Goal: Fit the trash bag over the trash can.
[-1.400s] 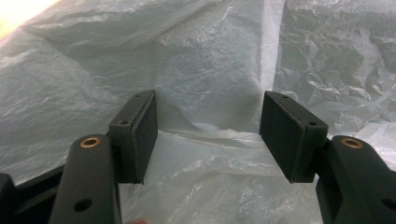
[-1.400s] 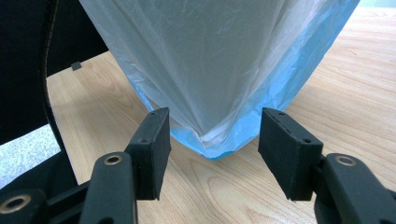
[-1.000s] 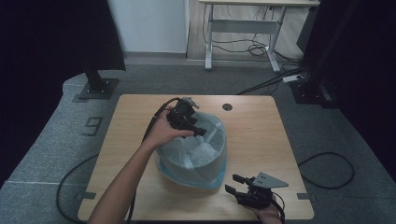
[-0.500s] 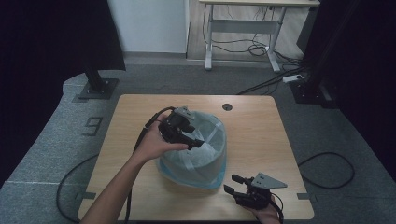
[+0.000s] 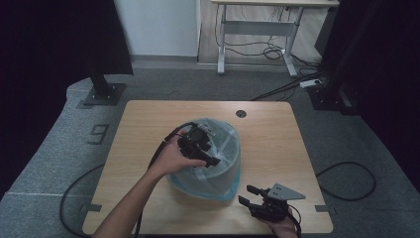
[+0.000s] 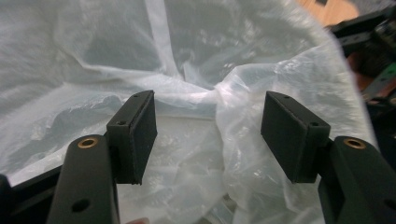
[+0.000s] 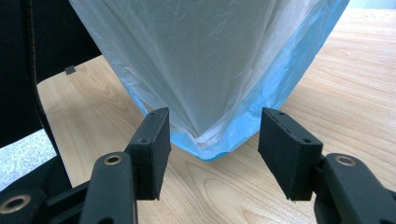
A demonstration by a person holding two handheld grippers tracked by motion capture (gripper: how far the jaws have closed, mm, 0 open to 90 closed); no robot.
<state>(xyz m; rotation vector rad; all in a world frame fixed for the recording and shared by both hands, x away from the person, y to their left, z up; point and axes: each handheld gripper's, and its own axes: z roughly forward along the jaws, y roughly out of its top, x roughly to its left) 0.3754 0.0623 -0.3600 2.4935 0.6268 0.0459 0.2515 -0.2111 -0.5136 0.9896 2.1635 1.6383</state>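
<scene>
a translucent plastic bag (image 5: 214,163), whitish with a blue hem, stands puffed up near the middle of the wooden table (image 5: 148,119). the left gripper (image 5: 200,148) hangs over the bag's open top, reaching in from the left side, jaws spread, with a crumpled fold of film (image 6: 233,116) rising between them but not pinched. that fold lies straight ahead of the jaws, so it looks like the nearest thing to close on. the left forearm slants up from the bottom edge, hand curled around the tool. the right gripper (image 5: 257,201) rests low near the table's front right edge, jaws also spread, aimed at the bag's bottom corner (image 7: 208,144), which sits just beyond its pads, apart.
</scene>
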